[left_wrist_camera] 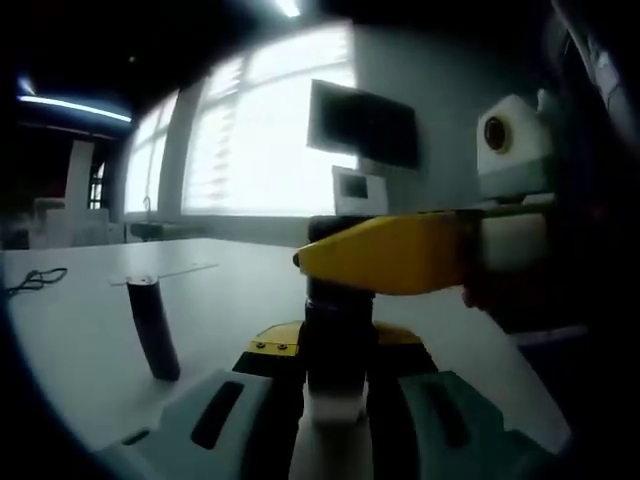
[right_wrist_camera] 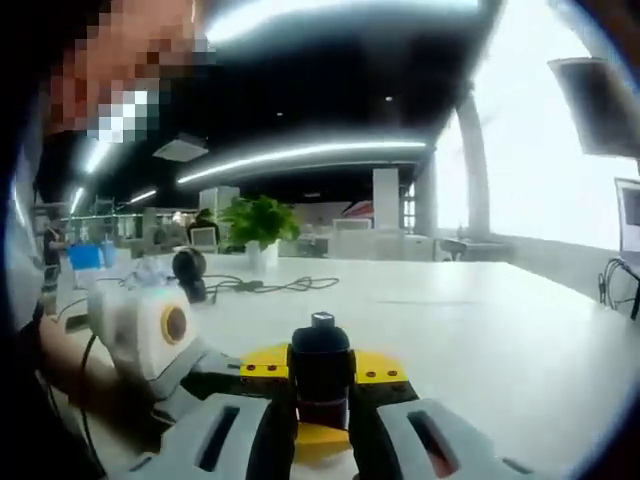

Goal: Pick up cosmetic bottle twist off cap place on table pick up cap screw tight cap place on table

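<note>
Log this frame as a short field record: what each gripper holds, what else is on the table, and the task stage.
left gripper: shut on the cosmetic bottle, held upright
right gripper: shut on the dark cap, reaching in from the right in the left gripper view
table: white; a dark cylinder stands on it, tilted; cables and a potted plant farther off
stage: cap at the bottle top; twisting direction cannot be told

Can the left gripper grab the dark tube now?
Probably not: left gripper is shut on the bottle, right gripper on its cap. The path to the tube over the table looks free.
</note>
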Demonstrator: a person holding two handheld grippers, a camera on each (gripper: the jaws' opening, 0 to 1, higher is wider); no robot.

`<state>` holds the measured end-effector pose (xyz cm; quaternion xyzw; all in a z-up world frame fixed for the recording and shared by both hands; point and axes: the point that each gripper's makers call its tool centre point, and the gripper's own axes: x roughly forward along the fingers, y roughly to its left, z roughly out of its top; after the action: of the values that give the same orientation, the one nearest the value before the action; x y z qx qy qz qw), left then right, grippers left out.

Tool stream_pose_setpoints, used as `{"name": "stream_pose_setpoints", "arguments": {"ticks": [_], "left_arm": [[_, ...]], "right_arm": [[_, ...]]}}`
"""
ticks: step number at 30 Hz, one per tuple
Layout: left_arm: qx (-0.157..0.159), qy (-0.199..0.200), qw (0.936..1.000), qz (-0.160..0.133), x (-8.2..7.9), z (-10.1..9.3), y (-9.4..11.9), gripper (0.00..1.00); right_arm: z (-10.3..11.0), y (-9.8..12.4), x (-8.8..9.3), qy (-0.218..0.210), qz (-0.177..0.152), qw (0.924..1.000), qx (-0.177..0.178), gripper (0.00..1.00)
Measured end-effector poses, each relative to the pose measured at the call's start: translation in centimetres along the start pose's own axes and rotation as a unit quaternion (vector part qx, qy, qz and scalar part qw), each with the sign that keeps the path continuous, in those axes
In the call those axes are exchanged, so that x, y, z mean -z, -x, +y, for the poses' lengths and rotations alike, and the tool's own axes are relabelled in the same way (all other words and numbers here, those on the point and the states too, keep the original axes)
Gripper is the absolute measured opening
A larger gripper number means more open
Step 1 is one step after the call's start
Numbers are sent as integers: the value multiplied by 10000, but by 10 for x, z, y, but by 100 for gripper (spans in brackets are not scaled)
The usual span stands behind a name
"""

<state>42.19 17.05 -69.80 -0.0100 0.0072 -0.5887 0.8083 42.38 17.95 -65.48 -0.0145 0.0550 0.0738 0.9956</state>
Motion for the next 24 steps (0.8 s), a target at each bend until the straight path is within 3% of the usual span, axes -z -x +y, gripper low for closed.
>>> {"name": "stream_pose_setpoints", "arguments": {"ticks": [7, 18, 20, 22, 24], "left_arm": [[-27, -69, 10000, 4, 0, 0, 1, 13], [-11, -84, 10000, -18, 1, 0, 1, 13], [-62, -69, 10000, -29, 1, 2, 0, 13], [-81, -49, 9999, -37, 1, 4, 1, 13], [-66, -38, 10000, -37, 1, 3, 1, 13]], "right_arm": [[-2, 2, 1, -51, 8, 9994, 345, 13], [-3, 2, 1, 79, -57, 9997, 217, 14], [-4, 3, 1, 340, -190, 9991, 137, 24], [1, 4, -1, 12, -337, 9993, -159, 35], [-2, 3, 3, 45, -240, 9994, -262, 34]]}}
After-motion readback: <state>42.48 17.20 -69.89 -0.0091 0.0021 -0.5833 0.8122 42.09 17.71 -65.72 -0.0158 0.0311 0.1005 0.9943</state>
